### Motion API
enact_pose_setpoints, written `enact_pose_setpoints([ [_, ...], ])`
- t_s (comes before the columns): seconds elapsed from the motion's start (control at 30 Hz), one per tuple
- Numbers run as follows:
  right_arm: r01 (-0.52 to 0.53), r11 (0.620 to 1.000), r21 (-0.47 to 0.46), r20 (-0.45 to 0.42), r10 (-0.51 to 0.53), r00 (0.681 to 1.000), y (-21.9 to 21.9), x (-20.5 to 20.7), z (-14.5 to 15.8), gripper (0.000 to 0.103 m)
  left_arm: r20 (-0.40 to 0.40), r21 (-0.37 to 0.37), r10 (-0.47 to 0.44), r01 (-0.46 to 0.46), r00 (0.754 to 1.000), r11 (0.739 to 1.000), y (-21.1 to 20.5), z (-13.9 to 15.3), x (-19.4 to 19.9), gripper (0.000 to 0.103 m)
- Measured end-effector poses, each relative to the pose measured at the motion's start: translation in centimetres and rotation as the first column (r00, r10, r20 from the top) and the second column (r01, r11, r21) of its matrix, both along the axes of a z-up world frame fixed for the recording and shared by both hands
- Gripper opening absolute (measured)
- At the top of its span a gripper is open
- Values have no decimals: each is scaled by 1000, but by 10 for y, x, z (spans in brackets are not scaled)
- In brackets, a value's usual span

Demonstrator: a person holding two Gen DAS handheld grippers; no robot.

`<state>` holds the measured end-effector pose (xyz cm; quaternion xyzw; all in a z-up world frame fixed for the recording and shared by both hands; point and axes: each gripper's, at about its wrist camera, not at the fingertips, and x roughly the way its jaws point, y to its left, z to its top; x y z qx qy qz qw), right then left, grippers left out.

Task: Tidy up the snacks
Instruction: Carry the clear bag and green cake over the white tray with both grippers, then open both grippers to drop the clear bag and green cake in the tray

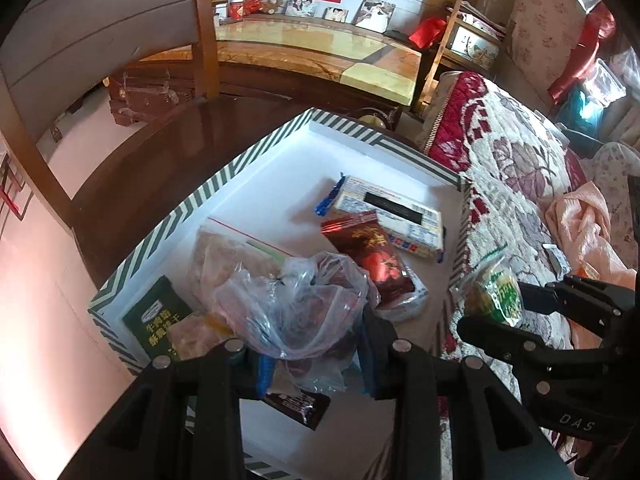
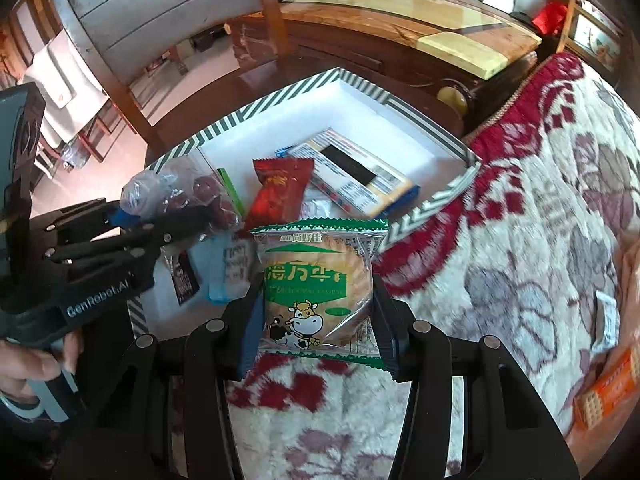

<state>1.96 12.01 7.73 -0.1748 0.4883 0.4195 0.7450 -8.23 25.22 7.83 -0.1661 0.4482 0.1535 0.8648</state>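
Green cow-print cookie packet (image 2: 318,292) sits clenched in the right claw (image 2: 316,320) over the bedspread (image 2: 520,240). Left claw (image 1: 304,344) grips a clear bag of red fruit (image 1: 296,308) above the striped box (image 1: 224,172) of snacks.

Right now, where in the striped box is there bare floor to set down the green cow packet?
Bare white floor lies at the far corner of the striped box, beyond the yellow cracker pack. The near left, around the red packet and the left gripper's plastic bag, is crowded.

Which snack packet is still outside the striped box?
The green cow-print cake packet, clamped in the right gripper over the blanket; the others lie inside the box.
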Motion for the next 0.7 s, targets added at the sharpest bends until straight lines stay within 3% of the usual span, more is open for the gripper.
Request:
enact_pose_setpoints([
  [0.33,-19,1000,-11,1,19,1000,41,22,-6,48,-8,-32,20,-21,1000,999,14,-10,1,36],
  [0.7,30,999,-22,-28,-31,999,62,49,-23,48,-20,-42,15,-16,1000,999,13,-16,3,37],
])
